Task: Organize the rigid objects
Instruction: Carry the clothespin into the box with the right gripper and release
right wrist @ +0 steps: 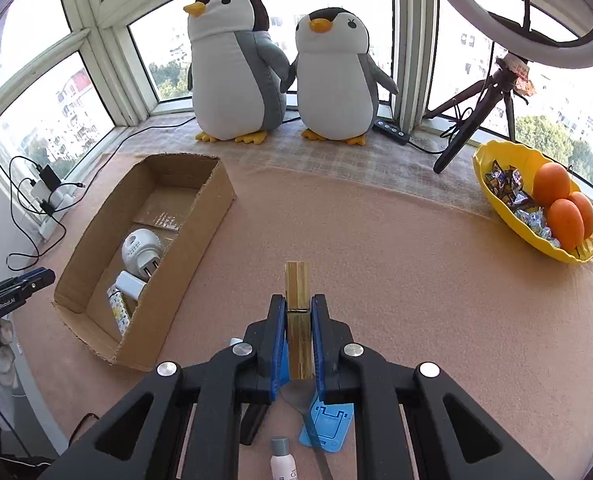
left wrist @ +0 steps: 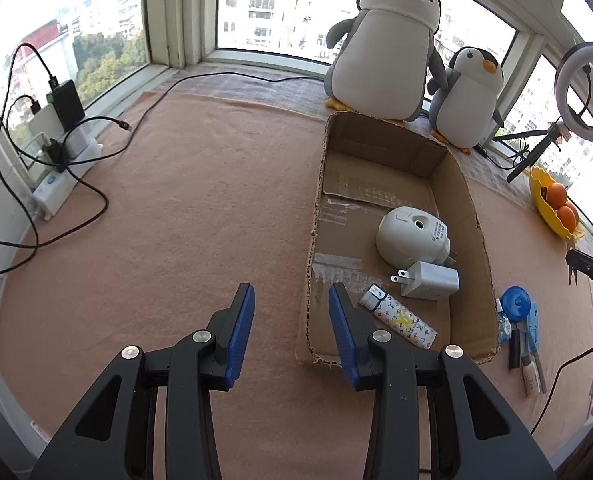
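Observation:
A shallow cardboard box [left wrist: 472, 216] [right wrist: 200, 216] lies on the pink cloth. It holds a white round plug-in device [left wrist: 408, 236] [right wrist: 140, 248], a white charger [left wrist: 432, 280] [right wrist: 130, 283] and a patterned lighter [left wrist: 400, 320] [right wrist: 118, 308]. My left gripper [left wrist: 292, 296] is open and empty, just left of the box's near corner. My right gripper [right wrist: 298, 308] is shut on a wooden block [right wrist: 298, 320], held above the cloth to the right of the box. Under it lie a blue card [right wrist: 328, 424], a small white bottle [right wrist: 282, 460] and a thin metal file [right wrist: 316, 440].
Two plush penguins [right wrist: 236, 64] stand by the window behind the box. A yellow bowl [right wrist: 492, 196] with oranges sits at the right. A ring light tripod [right wrist: 480, 112] stands beside it. Chargers and cables [left wrist: 56, 140] lie at the far left. A blue round item [left wrist: 516, 304] lies right of the box.

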{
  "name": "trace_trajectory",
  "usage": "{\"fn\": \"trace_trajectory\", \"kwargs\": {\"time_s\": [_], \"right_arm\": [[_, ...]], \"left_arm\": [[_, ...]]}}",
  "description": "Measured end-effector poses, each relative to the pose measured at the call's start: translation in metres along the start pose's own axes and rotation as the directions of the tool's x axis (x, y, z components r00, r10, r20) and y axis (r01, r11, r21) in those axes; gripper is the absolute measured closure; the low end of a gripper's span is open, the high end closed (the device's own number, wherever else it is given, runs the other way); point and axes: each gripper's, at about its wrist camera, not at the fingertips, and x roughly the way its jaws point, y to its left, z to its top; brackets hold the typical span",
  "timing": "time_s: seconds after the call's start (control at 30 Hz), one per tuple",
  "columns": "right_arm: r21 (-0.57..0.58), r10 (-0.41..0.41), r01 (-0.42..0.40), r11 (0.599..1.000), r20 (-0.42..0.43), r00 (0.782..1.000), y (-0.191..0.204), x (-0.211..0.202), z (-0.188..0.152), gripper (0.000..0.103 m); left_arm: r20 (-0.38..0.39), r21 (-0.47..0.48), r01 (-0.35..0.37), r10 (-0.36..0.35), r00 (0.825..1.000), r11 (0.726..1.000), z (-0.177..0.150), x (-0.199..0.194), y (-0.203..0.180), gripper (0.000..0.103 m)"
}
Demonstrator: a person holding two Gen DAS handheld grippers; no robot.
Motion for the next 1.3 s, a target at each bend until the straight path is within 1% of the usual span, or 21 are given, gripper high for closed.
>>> {"fn": "trace_trajectory", "kwargs": {"time_s": [0.07, 0.17, 0.27, 0.37, 0.63, 0.77, 0.97, 1.03, 1.3], "right_arm": [[-0.024, 0.019, -0.019, 1.000, 0.012, 1.000, 0.021, -0.004, 0.001, 0.092], [-0.044, 0.072, -0.071, 0.996, 0.017, 0.997, 0.048, -0.007, 0.001, 0.091], [-0.079, 0.086, -0.084, 0.993, 0.021, 0.996, 0.073, -0.003, 0.003, 0.091], [-0.086, 0.113, -0.111, 0.990, 0.011, 0.994, 0.094, 0.005, 0.005, 0.092], [-0.163, 0.119, -0.122, 0.979, -0.025, 0.993, 0.138, 0.030, 0.005, 0.091], [-0.192, 0.124, -0.131, 0.973, -0.048, 0.991, 0.151, 0.041, 0.003, 0.091], [-0.214, 0.123, -0.138, 0.967, -0.083, 0.989, 0.163, 0.055, 0.000, 0.092], [-0.217, 0.124, -0.142, 0.966, -0.092, 0.988, 0.165, 0.059, 0.000, 0.092], [-0.228, 0.130, -0.153, 0.961, -0.113, 0.985, 0.173, 0.072, 0.000, 0.091]], "left_arm": [[-0.001, 0.011, -0.002, 0.002, 1.000, 1.000, 0.002, 0.006, -0.003, 0.066], [-0.005, 0.024, -0.002, 0.002, 1.000, 1.000, 0.004, 0.015, -0.005, 0.066], [-0.013, 0.033, -0.002, 0.002, 1.000, 0.999, 0.006, 0.023, -0.006, 0.066], [-0.020, 0.037, -0.002, 0.003, 1.000, 0.999, 0.007, 0.029, -0.007, 0.066], [-0.027, 0.043, -0.007, 0.009, 1.000, 0.999, 0.008, 0.040, -0.005, 0.067], [-0.029, 0.043, -0.001, 0.002, 1.000, 0.999, 0.007, 0.043, -0.005, 0.083], [-0.029, 0.052, 0.016, -0.015, 0.999, 0.999, 0.007, 0.048, -0.008, 0.094], [-0.034, 0.054, 0.024, -0.022, 0.999, 0.998, 0.007, 0.050, -0.009, 0.097], [-0.042, 0.051, 0.033, -0.031, 0.999, 0.998, 0.007, 0.056, -0.009, 0.098]]}}
